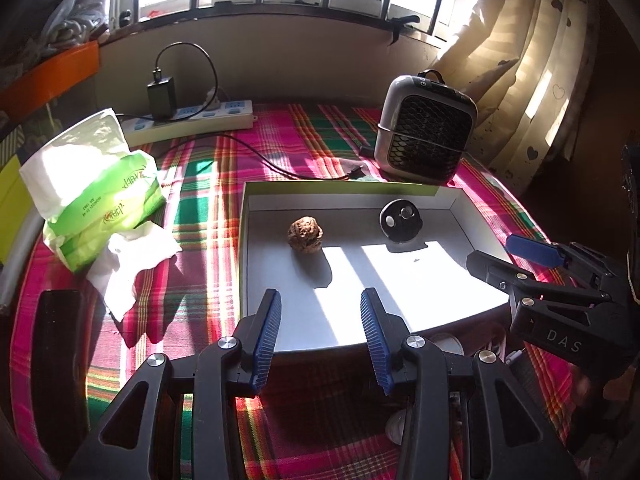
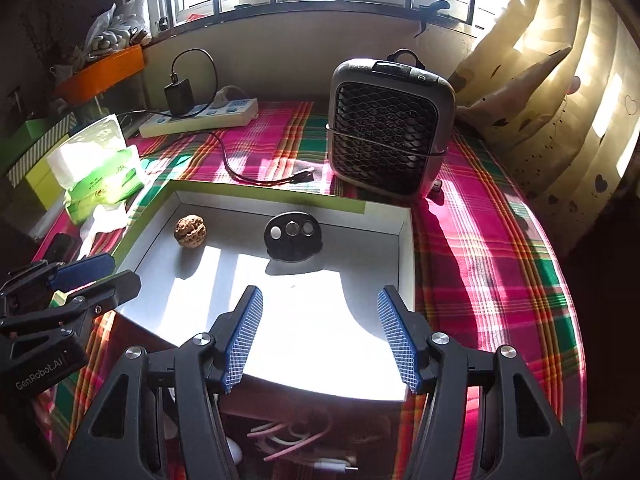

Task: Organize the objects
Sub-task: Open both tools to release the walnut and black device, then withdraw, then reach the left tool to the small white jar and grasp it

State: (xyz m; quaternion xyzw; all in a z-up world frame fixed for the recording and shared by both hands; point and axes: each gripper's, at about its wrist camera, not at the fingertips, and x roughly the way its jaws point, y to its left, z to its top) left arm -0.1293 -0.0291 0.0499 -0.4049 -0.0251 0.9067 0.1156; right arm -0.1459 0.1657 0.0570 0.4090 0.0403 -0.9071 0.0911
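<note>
Clutter (image 2: 296, 440) below the box (image 2: 406, 248) stays shadowed and unclear, while left gripper (image 1: 320, 338) and right gripper (image 2: 320, 336) gape empty.

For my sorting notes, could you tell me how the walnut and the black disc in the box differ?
The walnut is brown, wrinkled and roundish; the black disc is smooth, flat and stands tilted up, with three small round insets on its face. The walnut sits nearer the box's left wall, the disc mid-box. Both rest inside, ungripped.

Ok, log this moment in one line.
left gripper: open, empty | right gripper: open, empty | tray: walnut, black disc inside | status: hovering at near edge
</note>
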